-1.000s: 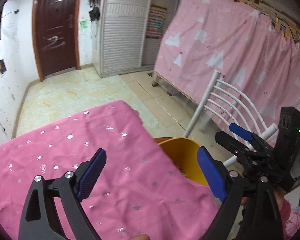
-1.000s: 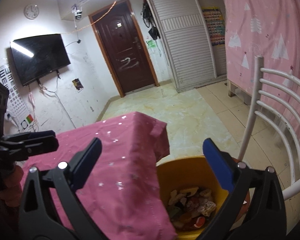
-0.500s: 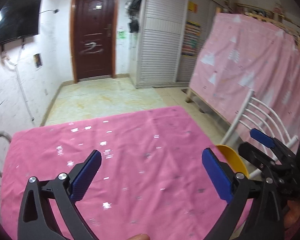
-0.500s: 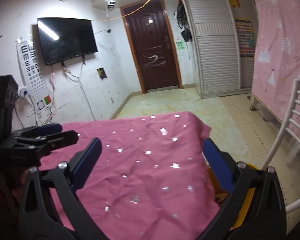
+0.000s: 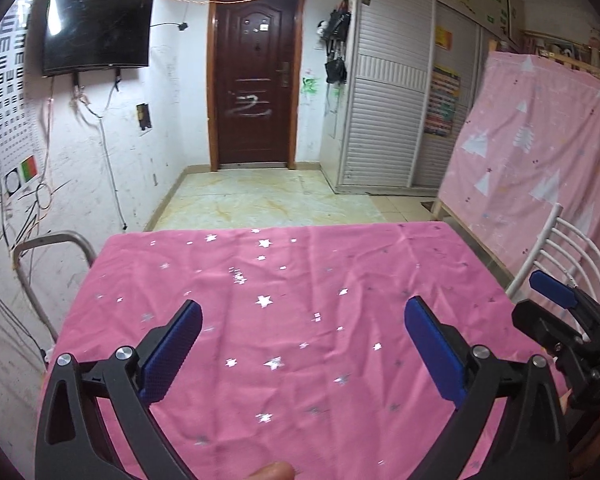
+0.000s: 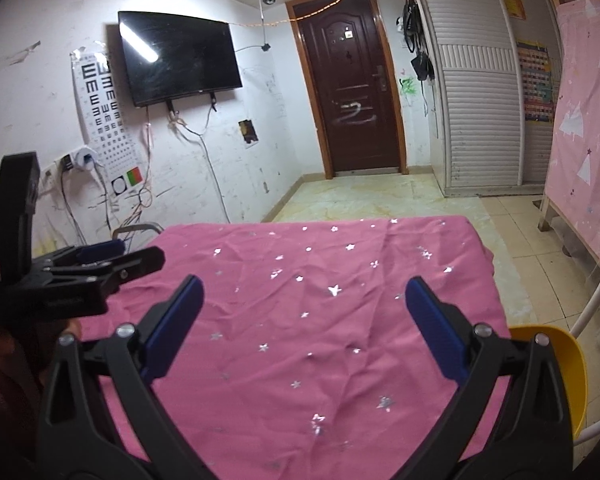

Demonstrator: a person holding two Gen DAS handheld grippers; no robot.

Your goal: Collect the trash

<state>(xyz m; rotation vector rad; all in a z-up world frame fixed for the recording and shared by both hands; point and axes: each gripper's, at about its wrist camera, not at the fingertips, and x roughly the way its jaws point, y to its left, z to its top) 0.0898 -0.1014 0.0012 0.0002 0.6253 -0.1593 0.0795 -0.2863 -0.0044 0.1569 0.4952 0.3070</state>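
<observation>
My left gripper (image 5: 302, 338) is open and empty above a table covered with a pink star-printed cloth (image 5: 284, 280). My right gripper (image 6: 304, 320) is open and empty over the same cloth (image 6: 320, 272). The rim of a yellow bin (image 6: 560, 364) shows past the table's right edge in the right wrist view; its contents are hidden. The right gripper also shows at the right of the left wrist view (image 5: 568, 320), and the left gripper at the left of the right wrist view (image 6: 72, 276). No trash shows on the cloth.
A white slatted chair (image 5: 560, 252) stands to the right of the table. A grey metal chair back (image 5: 48, 256) stands at its left. A pink curtain (image 5: 540, 152) hangs at the right, with a tiled floor (image 5: 268, 200), a dark door and a wall television beyond.
Both grippers have swung left and up, away from the yellow bin and over the table. The bin's trash-filled inside has left view; only its rim shows now.
</observation>
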